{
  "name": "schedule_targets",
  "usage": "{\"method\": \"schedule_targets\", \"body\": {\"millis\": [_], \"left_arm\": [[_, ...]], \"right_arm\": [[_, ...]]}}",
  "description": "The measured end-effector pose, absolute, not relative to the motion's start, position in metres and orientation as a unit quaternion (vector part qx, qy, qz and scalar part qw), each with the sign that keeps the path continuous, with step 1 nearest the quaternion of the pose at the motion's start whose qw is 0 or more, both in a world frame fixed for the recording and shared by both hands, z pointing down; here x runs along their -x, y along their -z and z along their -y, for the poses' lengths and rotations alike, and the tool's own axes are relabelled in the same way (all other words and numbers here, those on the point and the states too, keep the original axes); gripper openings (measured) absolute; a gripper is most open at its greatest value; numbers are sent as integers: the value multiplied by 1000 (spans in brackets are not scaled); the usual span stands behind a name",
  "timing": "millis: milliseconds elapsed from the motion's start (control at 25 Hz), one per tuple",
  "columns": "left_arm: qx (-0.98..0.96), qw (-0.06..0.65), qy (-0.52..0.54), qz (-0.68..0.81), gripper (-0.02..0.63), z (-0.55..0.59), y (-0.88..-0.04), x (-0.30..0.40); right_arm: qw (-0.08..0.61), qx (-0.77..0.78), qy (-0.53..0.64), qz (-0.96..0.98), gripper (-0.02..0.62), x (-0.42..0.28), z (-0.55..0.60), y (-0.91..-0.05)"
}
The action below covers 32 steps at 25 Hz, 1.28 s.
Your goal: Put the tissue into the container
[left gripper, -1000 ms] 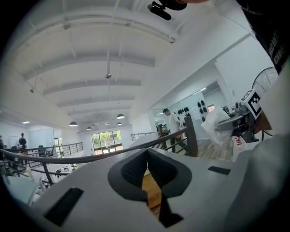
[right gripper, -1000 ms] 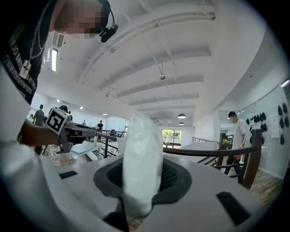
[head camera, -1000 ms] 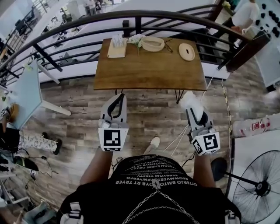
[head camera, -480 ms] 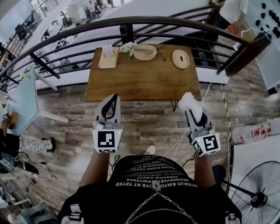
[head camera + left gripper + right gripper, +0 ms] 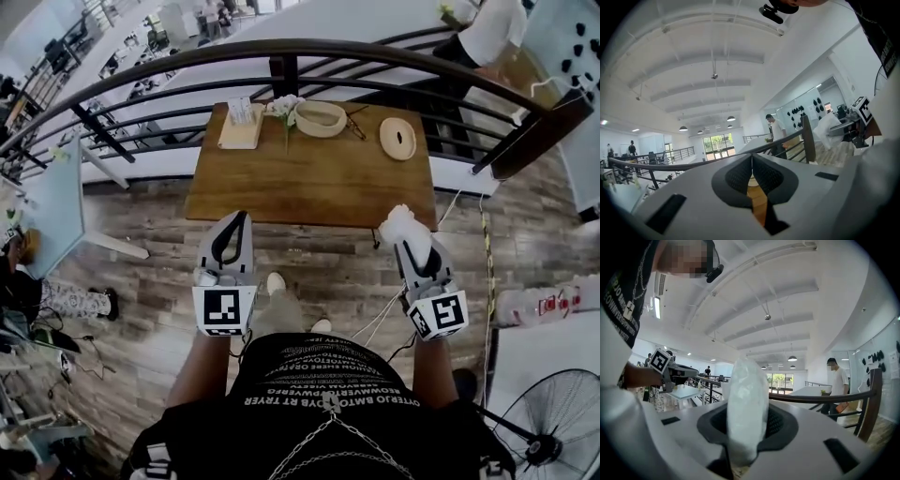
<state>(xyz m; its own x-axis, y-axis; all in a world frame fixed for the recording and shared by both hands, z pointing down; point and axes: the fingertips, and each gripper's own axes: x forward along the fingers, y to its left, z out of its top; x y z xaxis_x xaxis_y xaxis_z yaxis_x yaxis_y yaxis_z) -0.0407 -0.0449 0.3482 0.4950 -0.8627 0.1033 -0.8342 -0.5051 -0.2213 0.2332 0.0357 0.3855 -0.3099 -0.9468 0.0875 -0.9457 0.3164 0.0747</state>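
My right gripper (image 5: pixel 406 234) is shut on a white tissue pack (image 5: pixel 401 223), held above the floor just short of the wooden table's (image 5: pixel 309 183) near right corner. In the right gripper view the tissue pack (image 5: pixel 747 404) stands pinched between the dark pads. My left gripper (image 5: pixel 235 221) hangs level with it on the left, shut and empty; in the left gripper view its pads (image 5: pixel 740 176) meet. At the table's far edge stands a round pale container (image 5: pixel 321 118), with an oval wooden lid (image 5: pixel 398 138) to its right.
A small tray with white items (image 5: pixel 242 126) and a flower (image 5: pixel 283 109) stand left of the container. A black railing (image 5: pixel 309 56) curves behind the table. A person (image 5: pixel 487 33) stands beyond it, a fan (image 5: pixel 553 422) at bottom right, a white table (image 5: pixel 52 202) at left.
The view has swung slightly and the person's foot has stepped forward under the grippers. Both grippers keep their places before the table, the right still holding the tissue.
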Motion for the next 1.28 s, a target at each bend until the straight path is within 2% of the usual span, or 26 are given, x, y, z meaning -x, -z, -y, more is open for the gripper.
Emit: {"method": "schedule_targets", "body": {"millis": [400,840,1280], "left_arm": [[873,71,109,-469,28,120,-357,34],[893,62,104,-433,28,252,-363,31],[909,61,107,-398,28,335,-370,37]], "right_arm": [[63,-589,-5,806,120,-219,31,-395],[80,-614,-4,785,120,-207,149,-388],[108,-633,17,767,120,-206,259,-377]]}}
